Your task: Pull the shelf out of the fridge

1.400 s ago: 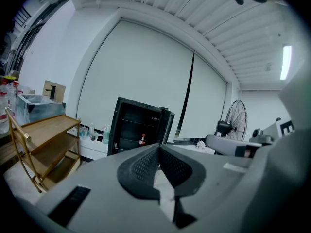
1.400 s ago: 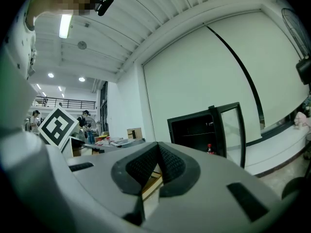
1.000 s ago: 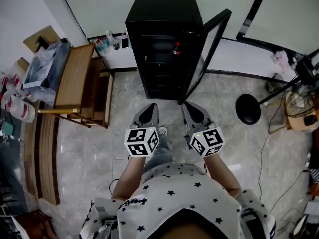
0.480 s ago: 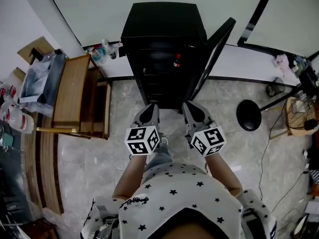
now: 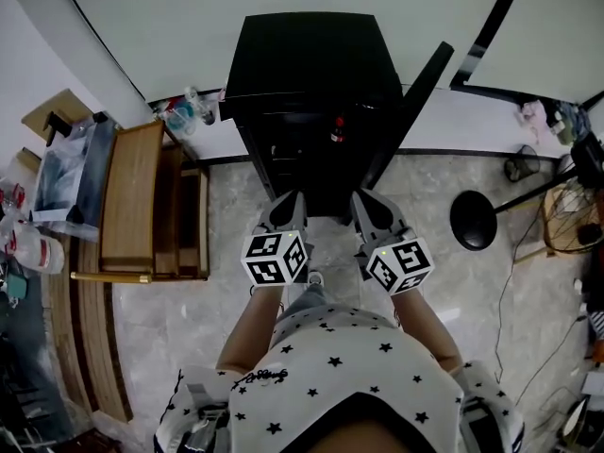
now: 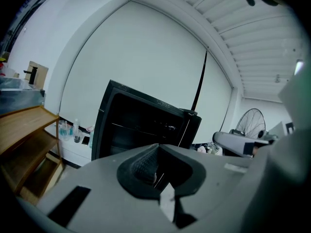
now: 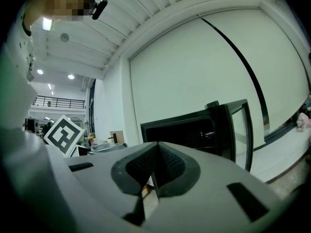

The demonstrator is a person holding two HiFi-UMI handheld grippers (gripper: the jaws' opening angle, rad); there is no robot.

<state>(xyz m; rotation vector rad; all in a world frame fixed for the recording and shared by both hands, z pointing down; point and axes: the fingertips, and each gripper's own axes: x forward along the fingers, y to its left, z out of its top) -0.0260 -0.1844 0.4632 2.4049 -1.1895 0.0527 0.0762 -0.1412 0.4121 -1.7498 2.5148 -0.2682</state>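
Observation:
A black fridge (image 5: 316, 74) stands against the wall with its glass door (image 5: 415, 102) swung open to the right. Dark wire shelves (image 5: 300, 154) show inside, and a small red-capped bottle (image 5: 336, 130) sits on an upper one. My left gripper (image 5: 288, 201) and right gripper (image 5: 364, 199) are held side by side just in front of the fridge's foot, both shut and empty. In the left gripper view the fridge (image 6: 138, 130) lies ahead beyond the left gripper (image 6: 156, 148). In the right gripper view the fridge (image 7: 189, 130) and its door (image 7: 240, 130) show past the right gripper (image 7: 157, 145).
A wooden bench-like rack (image 5: 132, 201) stands left of the fridge, with a plastic bin (image 5: 66, 168) beyond it. Small bottles (image 5: 179, 113) sit on the white ledge. A round black stand base (image 5: 472, 220) and cables lie on the floor at right.
The person has stepped closer to the fridge, which now sits nearer and larger in the head view. Both grippers stay shut, side by side, now close to its foot.

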